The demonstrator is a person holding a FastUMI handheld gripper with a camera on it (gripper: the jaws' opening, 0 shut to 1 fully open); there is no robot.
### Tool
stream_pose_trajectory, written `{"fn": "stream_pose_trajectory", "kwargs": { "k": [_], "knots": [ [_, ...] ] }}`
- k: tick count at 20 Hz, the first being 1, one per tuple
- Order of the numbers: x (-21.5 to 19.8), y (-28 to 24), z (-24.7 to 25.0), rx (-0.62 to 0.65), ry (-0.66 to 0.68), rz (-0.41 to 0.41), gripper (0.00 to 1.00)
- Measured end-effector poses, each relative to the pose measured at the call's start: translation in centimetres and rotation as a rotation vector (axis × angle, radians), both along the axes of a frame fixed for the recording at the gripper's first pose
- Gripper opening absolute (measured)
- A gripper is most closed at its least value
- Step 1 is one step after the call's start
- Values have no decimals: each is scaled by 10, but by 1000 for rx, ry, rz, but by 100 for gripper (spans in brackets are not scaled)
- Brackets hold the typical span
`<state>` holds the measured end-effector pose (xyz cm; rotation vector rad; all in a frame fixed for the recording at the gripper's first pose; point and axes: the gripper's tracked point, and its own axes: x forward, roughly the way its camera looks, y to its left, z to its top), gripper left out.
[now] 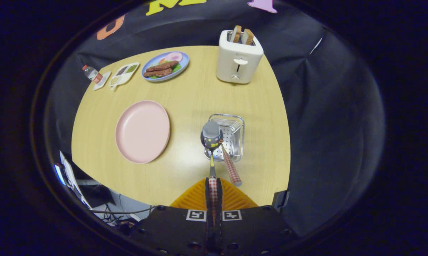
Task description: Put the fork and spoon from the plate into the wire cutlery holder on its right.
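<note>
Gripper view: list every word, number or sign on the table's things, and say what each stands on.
No text can be read.
bottle: label too small and blurred.
toaster: no legible marking.
tool, shut on the spoon: two square coded markers, patterns, no words.

The gripper (213, 185) hangs above the near edge of the table, pointing forward and down across it. Its two fingers (196, 197) lie pressed together, with only a narrow slot between them, and both pinch the checked handle of the spoon (211, 137). The handle runs straight up the slot from the gripper's body to the fingertips, and the rest of the spoon sticks out ahead of them, its bowl raised. The flat body of the gripper, bearing two square markers, sits squarely behind the fingers.
</note>
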<state>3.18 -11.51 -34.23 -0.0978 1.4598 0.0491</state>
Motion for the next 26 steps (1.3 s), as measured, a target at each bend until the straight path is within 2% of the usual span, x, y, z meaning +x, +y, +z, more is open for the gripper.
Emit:
{"fn": "stream_pose_trajectory", "kwargs": {
  "k": [3,6,15,23,26],
  "knots": [
    [-5,-14,-8,-1,100,-54,2],
    [-2,-19,-8,-5,150,-71,2],
    [21,-7,-8,-23,322,-13,2],
    [35,-7,-23,-37,393,-5,3],
    [42,-10,-27,-44,383,-9,7]
  ]
}}
